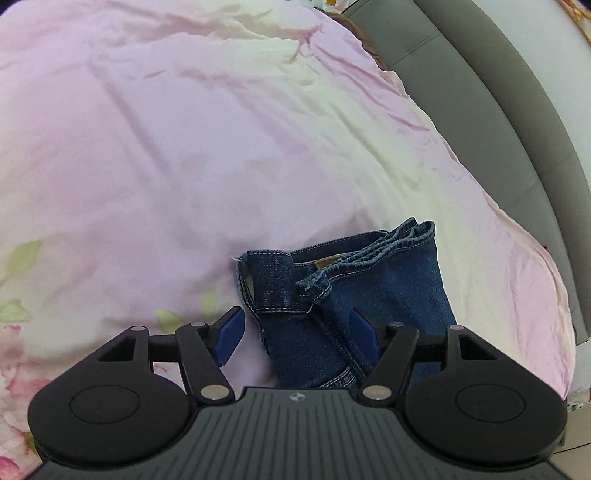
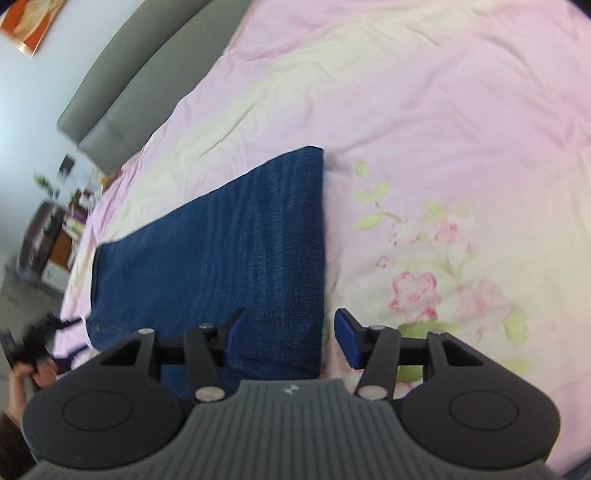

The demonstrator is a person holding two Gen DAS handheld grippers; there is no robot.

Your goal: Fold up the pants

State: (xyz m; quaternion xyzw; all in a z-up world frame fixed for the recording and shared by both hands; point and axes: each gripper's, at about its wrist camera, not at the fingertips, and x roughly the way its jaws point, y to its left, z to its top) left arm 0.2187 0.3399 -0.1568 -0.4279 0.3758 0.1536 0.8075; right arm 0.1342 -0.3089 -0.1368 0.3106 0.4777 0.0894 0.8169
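Dark blue jeans [image 1: 351,288] lie folded on the pink floral bedsheet [image 1: 184,147], with the waistband and stitched hems stacked at the near end. My left gripper [image 1: 297,334] hovers over that end, open; the denim's left edge lies between its blue fingertips and neither pad presses on it. In the right wrist view the jeans [image 2: 229,240] form a long flat rectangle. My right gripper [image 2: 290,338] is open over the near end, with the denim's right edge between its fingertips. A hand with the other gripper [image 2: 33,343] shows at the far left, blurred.
A grey padded headboard [image 1: 480,92] runs along the bed's edge, also seen as the headboard [image 2: 122,92] at the upper left. Beyond the bed stands cluttered furniture [image 2: 55,229]. A picture [image 2: 29,22] hangs on the wall. The bedsheet [image 2: 443,129] spreads wide to the right.
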